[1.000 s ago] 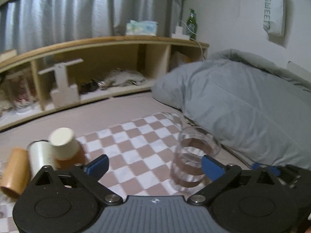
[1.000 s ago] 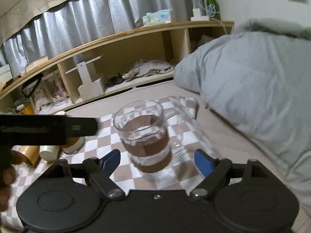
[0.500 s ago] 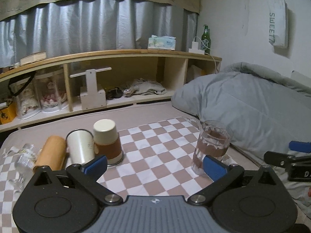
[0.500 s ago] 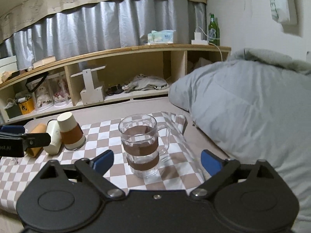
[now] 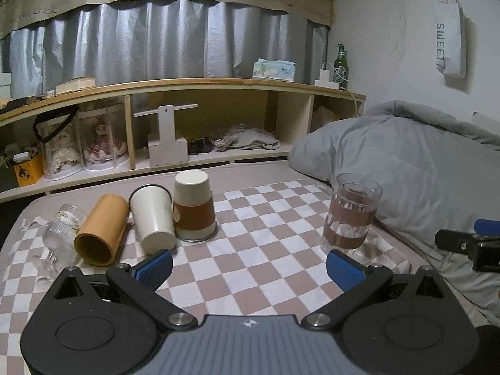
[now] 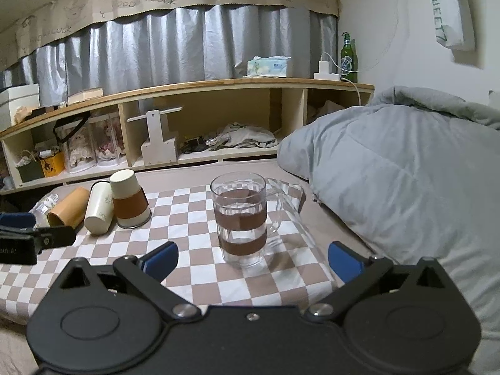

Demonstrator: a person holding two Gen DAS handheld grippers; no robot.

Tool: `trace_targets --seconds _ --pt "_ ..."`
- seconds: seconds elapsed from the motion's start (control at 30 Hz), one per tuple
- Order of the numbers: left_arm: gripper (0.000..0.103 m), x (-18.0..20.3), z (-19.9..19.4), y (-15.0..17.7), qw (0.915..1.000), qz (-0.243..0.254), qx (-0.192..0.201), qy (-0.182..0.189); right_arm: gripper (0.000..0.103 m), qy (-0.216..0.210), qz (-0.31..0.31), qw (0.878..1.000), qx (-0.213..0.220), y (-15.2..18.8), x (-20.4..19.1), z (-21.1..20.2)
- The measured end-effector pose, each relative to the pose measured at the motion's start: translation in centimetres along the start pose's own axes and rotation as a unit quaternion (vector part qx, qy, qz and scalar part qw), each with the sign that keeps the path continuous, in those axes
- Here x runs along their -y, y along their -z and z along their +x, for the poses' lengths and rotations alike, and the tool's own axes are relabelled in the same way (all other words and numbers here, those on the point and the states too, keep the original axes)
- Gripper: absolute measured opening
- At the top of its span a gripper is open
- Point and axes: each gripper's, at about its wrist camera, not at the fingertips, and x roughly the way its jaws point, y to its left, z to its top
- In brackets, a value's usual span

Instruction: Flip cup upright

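Note:
A clear glass mug with a handle stands upright on the checkered cloth, just ahead of my open, empty right gripper. It also shows in the left wrist view, at the right. My left gripper is open and empty, held back above the cloth. A paper cup with a brown sleeve stands upside down at the left; it also shows in the right wrist view. A white cup and an orange cup lie on their sides beside it.
A clear stemmed glass lies at the far left. A grey duvet fills the right side. A wooden shelf with boxes and clutter runs along the back under grey curtains. The right gripper's finger shows at the left view's right edge.
Both grippers have pulled back and up from the glass mug, which stays upright on the cloth. The cups at the left have come into fuller view.

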Motion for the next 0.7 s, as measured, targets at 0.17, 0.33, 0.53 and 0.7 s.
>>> trace_targets --seconds 0.17,0.33,0.53,0.7 --pt "0.103 -0.7 0.1 0.6 0.9999 -0.010 -0.001 -0.002 0.103 0.013 0.009 1.000 0.005 0.6 -0.2 0.2" --pt "0.103 -1.0 0.1 0.9 0.9999 -0.011 0.002 -0.006 0.103 0.009 0.002 1.000 -0.006 1.2 -0.6 0.9" --pt "0.103 -1.2 0.1 1.0 0.9999 -0.012 0.003 -0.007 0.103 0.006 0.014 1.000 -0.008 1.4 -0.2 1.0" --pt "0.103 -1.2 0.0 1.0 0.9999 -0.008 0.006 -0.009 0.103 0.008 0.014 1.000 -0.008 1.6 -0.3 1.0"
